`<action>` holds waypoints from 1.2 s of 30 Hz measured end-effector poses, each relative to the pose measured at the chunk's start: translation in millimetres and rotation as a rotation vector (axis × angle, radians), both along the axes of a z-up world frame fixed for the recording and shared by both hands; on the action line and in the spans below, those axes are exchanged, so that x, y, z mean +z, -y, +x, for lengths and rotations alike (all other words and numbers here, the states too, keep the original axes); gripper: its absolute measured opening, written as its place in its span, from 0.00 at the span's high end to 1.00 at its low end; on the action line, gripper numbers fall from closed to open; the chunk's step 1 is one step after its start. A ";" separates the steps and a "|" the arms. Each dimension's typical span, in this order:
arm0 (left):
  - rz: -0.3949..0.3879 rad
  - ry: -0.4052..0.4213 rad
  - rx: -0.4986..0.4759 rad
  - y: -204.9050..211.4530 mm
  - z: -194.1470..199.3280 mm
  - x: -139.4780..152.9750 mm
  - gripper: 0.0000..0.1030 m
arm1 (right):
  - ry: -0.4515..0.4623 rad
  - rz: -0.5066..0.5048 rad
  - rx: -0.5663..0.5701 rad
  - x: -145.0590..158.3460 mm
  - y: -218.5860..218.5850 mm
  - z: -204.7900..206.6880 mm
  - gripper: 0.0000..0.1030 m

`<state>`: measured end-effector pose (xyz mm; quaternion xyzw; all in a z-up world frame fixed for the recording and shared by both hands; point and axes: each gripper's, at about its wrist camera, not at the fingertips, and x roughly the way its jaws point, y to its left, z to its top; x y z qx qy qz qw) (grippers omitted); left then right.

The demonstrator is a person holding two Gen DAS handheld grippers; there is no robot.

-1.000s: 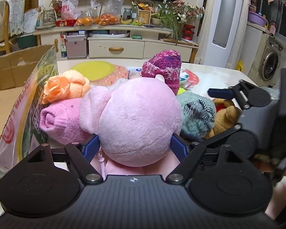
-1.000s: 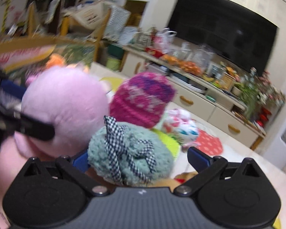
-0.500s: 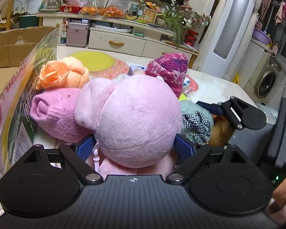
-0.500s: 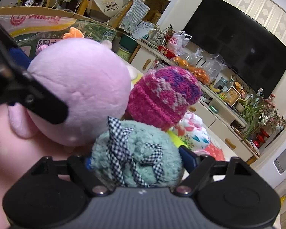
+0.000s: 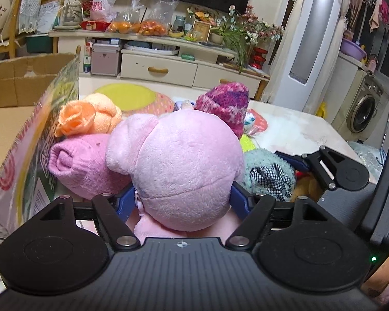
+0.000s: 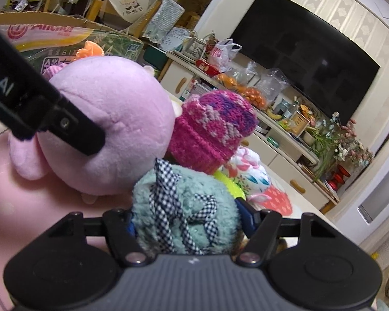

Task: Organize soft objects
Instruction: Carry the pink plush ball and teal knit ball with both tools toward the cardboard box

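Nearest my left camera, the left gripper (image 5: 182, 203) had just been closing, and its blue pads (image 5: 240, 203) pressed both sides of the pink plush (image 5: 179, 171), gripping it low on its round head. At about two o'clock from it sat the teal hat (image 5: 265, 165) with its checked bow, and the right gripper (image 6: 188, 224) had just been closing on that hat (image 6: 186, 215); from the right wrist view its pads seemed to be squeezing the fuzz, though the left pad was mostly buried, so I judged the grip partly by the bulge. At nine o'clock of the plush lay a rolled pink cloth (image 5: 77, 165), touching it, with an orange rose-shaped cloth (image 5: 88, 116) just behind at eleven. The cardboard box (image 5: 18, 83) stood open at ten o'clock, hard against those cloths. At one o'clock, behind the plush, a magenta knit hat (image 5: 224, 105) stood upright. All sat on the pale table (image 5: 293, 127). Farther off at twelve ran the cabinet (image 5: 158, 70) with bagged oranges (image 5: 153, 28) on top.
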<state>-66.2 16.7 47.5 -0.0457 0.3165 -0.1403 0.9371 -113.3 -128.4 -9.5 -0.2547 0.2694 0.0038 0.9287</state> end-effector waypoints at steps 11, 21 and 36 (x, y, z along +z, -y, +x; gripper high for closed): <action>-0.019 0.046 -0.011 -15.3 -11.0 18.0 0.12 | 0.007 0.106 -0.105 16.0 -6.9 -12.7 0.33; -0.032 0.080 -0.011 -21.4 -26.3 28.1 0.11 | 0.018 0.174 -0.153 34.5 -18.0 -25.9 0.33; -0.085 0.101 -0.006 -26.0 -34.2 36.1 0.11 | 0.053 0.196 -0.160 62.2 -38.9 -35.3 0.33</action>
